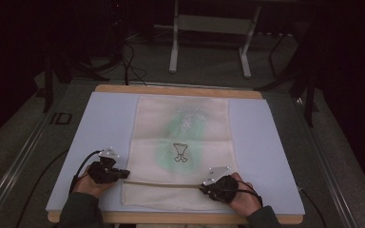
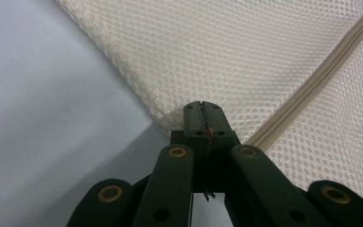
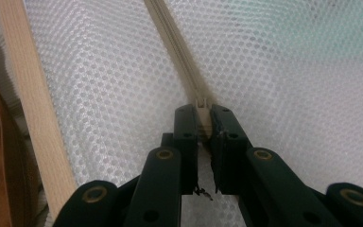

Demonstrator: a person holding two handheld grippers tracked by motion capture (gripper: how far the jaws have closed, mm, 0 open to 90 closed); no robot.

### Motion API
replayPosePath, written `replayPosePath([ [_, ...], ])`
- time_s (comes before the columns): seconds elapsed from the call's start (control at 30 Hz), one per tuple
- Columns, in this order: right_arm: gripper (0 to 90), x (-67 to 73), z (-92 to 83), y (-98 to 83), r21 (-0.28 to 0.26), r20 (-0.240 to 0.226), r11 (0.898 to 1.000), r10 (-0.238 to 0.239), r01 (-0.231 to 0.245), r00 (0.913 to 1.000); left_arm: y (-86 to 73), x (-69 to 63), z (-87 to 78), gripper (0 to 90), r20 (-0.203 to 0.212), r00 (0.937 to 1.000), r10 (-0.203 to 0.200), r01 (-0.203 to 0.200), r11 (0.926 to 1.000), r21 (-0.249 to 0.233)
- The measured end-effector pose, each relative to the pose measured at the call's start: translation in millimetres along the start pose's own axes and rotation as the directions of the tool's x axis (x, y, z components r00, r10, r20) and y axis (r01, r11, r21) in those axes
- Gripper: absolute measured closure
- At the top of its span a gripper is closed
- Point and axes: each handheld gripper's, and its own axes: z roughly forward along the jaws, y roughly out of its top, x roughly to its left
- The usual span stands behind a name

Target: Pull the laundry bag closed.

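A cream mesh bag (image 1: 180,142) lies flat on the pale mat (image 1: 104,123), with a green-tinted cloth showing through it. A beige zipper (image 1: 164,184) runs across the bag near its front edge. My left gripper (image 1: 123,174) is at the zipper's left end. In the left gripper view its jaws (image 2: 202,111) are pressed together on the edge of the mesh bag (image 2: 217,52), next to the zipper (image 2: 321,78). My right gripper (image 1: 204,186) is at the zipper's right end. It (image 3: 203,113) is shut on the zipper pull (image 3: 202,105), and the zipper (image 3: 170,33) runs away from it.
The mat rests on a wooden board (image 1: 171,89), whose front strip (image 3: 33,109) lies close beside my right gripper. A metal table frame (image 1: 209,28) and cables lie on the dark floor beyond. Bare mat lies on both sides of the bag.
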Motion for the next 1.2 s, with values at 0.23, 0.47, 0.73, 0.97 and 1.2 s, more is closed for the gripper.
replayPosePath([
  [0.23,82.2,-2.1,-3.0,-4.3,0.003,0.009,1.000,0.011,-0.011,0.9999,0.0,0.2,0.0,89.8,0.001,1.0000,0.001,-0.001,1.0000,0.000],
  [0.47,82.2,-5.2,-7.2,-10.9,0.001,0.016,1.000,0.026,-0.026,0.9995,0.1,0.1,0.0,89.9,0.000,1.0000,0.000,0.000,1.0000,0.001],
  [0.73,82.3,-7.2,-11.1,-16.6,0.003,0.024,0.999,0.040,-0.040,0.9989,0.0,0.2,0.0,89.9,0.001,1.0000,-0.001,0.001,1.0000,0.000],
  [0.97,82.2,-10.8,-15.5,-22.9,0.003,0.029,0.998,0.056,-0.056,0.9980,-0.1,0.6,-0.1,89.9,0.002,1.0000,-0.002,0.002,1.0000,0.001],
  [1.2,82.2,-13.9,-20.5,-28.8,-0.002,0.031,0.997,0.074,-0.074,0.9968,-0.1,0.6,-0.1,89.8,0.002,1.0000,-0.001,0.001,1.0000,0.000],
])
